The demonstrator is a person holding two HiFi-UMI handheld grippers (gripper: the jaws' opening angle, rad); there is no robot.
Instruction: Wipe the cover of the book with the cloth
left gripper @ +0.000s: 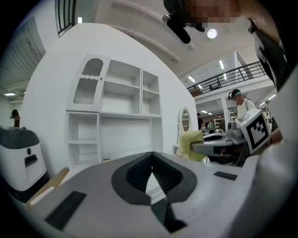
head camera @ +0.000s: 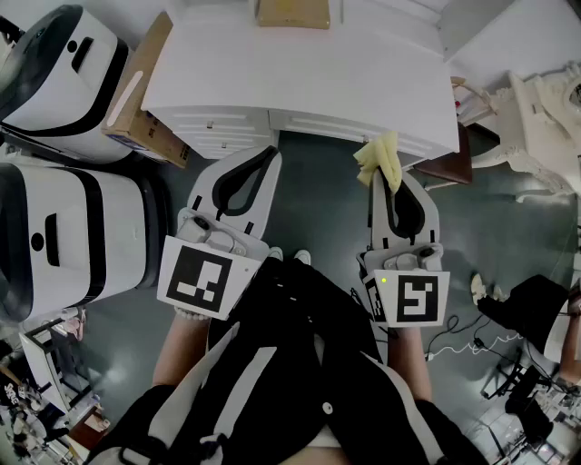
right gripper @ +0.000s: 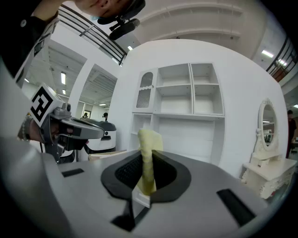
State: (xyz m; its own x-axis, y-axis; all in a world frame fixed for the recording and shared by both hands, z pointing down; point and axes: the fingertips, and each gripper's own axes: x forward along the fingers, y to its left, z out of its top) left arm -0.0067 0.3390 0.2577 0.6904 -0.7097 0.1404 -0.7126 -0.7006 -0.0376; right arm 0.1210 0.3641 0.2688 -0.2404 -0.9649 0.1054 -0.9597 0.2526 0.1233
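A white desk [head camera: 363, 73] stands ahead of me, and a flat brown book-like thing [head camera: 292, 12] lies at its far edge. My left gripper [head camera: 269, 154] hangs over the floor just short of the desk front, its jaws shut with nothing between them [left gripper: 152, 157]. My right gripper [head camera: 388, 177] is level beside it and shut on a yellow cloth [head camera: 379, 160]. The cloth [right gripper: 149, 142] sticks up from between the dark pads [right gripper: 125, 172] of the right gripper [right gripper: 148, 160]. The left gripper view also shows the cloth [left gripper: 191, 144] at its right.
Two white machines [head camera: 59, 73] [head camera: 73, 236] and a leaning cardboard box [head camera: 143, 91] stand to the left of the desk. A white vanity with a mirror [head camera: 545, 118] is at the right. Cables [head camera: 458, 341] lie on the floor. A white shelf unit [left gripper: 116, 116] rises behind the desk.
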